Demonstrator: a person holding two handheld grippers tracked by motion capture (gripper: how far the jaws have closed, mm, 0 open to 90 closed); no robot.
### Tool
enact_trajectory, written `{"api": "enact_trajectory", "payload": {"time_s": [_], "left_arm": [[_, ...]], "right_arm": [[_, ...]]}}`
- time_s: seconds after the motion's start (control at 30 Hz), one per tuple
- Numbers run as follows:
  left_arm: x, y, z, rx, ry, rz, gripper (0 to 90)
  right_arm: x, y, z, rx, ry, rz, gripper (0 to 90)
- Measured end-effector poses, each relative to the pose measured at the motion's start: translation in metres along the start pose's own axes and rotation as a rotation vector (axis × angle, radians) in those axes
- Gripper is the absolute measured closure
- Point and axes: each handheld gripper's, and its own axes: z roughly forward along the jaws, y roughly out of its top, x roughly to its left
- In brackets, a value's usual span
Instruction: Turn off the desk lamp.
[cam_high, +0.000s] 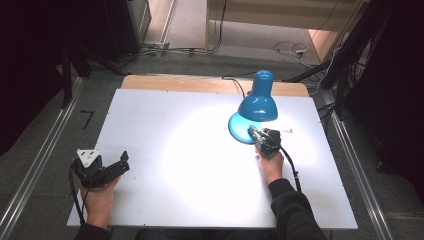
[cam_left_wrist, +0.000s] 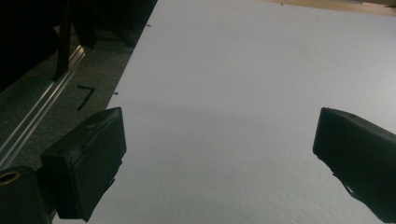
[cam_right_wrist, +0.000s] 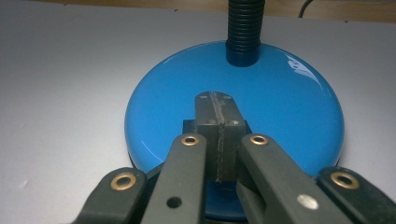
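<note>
A blue desk lamp stands at the table's far right, its shade (cam_high: 258, 104) bent over its round base (cam_high: 237, 129) and casting a bright pool of light on the white table (cam_high: 165, 120). My right gripper (cam_high: 252, 130) is shut, pads pressed together with nothing between them, and its tips rest over the near part of the base (cam_right_wrist: 289, 102). A small dark block on the base shows just under the tips (cam_right_wrist: 215, 99). The black ribbed neck (cam_right_wrist: 243, 28) rises behind. My left gripper (cam_high: 122, 162) lies low at the table's near left corner, jaws wide open (cam_left_wrist: 219, 126) over bare tabletop.
A black lamp cord (cam_high: 239, 85) runs off the far wooden edge (cam_high: 200, 82). A small white bit (cam_high: 287, 131) lies right of the base. Metal rails (cam_high: 40, 165) flank the table on the floor. More cables (cam_high: 290, 49) lie on the floor beyond.
</note>
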Motion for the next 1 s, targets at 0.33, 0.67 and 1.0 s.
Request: {"api": "enact_trajectory", "payload": {"time_s": [0.33, 0.67, 1.0], "left_arm": [[0.001, 0.000, 0.001, -0.001, -0.001, -0.003, 3.4], [0.001, 0.000, 0.001, 0.001, -0.002, -0.004, 3.4], [0.005, 0.000, 0.000, 0.001, 0.002, -0.016, 3.4]], "right_arm": [[-0.002, 0.002, 0.005, 0.006, -0.013, 0.000, 88.3], [-0.006, 0.003, 0.004, 0.007, 0.003, 0.032, 88.1], [-0.019, 0.005, -0.004, 0.002, 0.014, 0.066, 80.0]]}}
